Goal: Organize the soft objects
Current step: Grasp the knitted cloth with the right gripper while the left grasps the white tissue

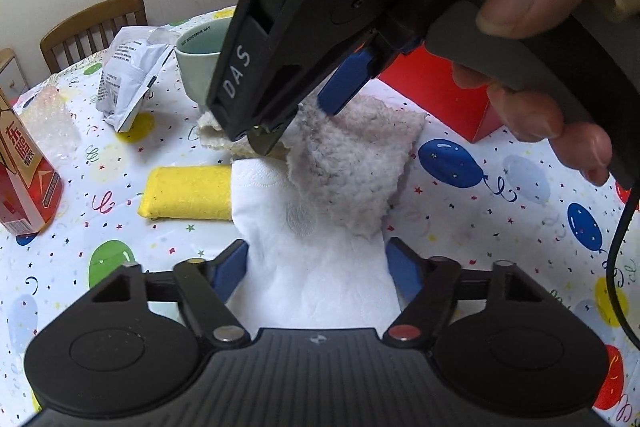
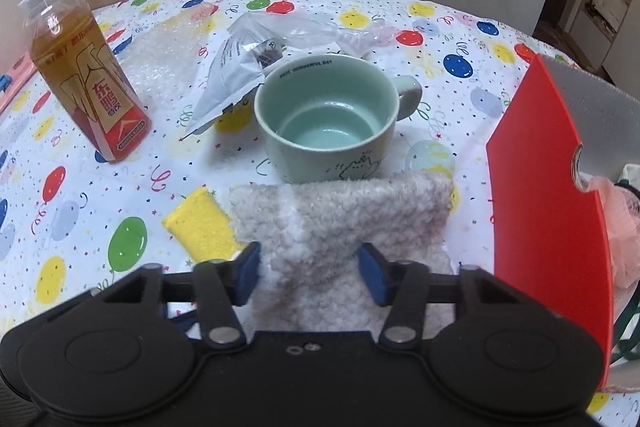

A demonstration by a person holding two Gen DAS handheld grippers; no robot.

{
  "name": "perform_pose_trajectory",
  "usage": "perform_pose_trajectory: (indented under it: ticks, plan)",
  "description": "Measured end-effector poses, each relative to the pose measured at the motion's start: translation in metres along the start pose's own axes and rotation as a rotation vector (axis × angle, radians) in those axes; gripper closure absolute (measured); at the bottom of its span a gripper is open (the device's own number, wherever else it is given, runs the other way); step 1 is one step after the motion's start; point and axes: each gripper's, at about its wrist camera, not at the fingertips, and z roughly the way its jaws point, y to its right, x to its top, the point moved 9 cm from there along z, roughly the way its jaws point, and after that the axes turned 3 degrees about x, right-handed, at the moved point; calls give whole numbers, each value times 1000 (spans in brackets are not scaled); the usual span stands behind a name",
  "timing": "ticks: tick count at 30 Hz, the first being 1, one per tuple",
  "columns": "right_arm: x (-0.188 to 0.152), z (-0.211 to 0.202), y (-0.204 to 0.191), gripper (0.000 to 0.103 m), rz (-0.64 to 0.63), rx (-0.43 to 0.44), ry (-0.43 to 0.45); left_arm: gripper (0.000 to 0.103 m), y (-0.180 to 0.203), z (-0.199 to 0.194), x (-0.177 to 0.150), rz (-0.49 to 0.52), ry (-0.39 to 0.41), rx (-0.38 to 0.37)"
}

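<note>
Left wrist view had the left gripper [image 1: 318, 269] low over a white napkin [image 1: 316, 267] on the balloon-print tablecloth [image 1: 500, 227], its blue fingers [image 1: 230, 269] spread apart on either side of the napkin, not squeezing it as far as I could see. Just above that, the right gripper [image 1: 304, 107] came in from the top with a fluffy grey cloth [image 1: 356, 167] hanging from it, draped onto the napkin — a yellow sponge [image 1: 188, 193] lay right beside the napkin's left edge. From the right wrist view the right gripper [image 2: 310, 273] had its fingers against both sides of the cloth [image 2: 340, 211], so it looked clamped on it. Behind the cloth sat a pale green mug [image 2: 324, 123], with a drink bottle [image 2: 84, 75] off to the left, a crumpled plastic bag [image 2: 248, 67] behind the mug, and a red box [image 2: 556, 211] on the right.
</note>
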Motion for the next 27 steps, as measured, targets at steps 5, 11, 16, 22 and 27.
perform_pose_trajectory:
  ticks: [5,11,16,22,27]
  plan:
    - [-3,-3,3,79,48,29,2,59,-4,-2,3,-24,-6,13]
    - [-3,-13,10,95,81,35,29,75,-9,-3,4,-50,-8,22]
    - [-4,-23,16,99,96,27,61,85,-14,-4,4,-78,-12,21]
    - [-1,-51,21,99,108,32,129,88,-20,-10,3,-99,-5,32]
    - [1,-83,30,99,120,54,188,88,-26,-21,7,-123,1,48]
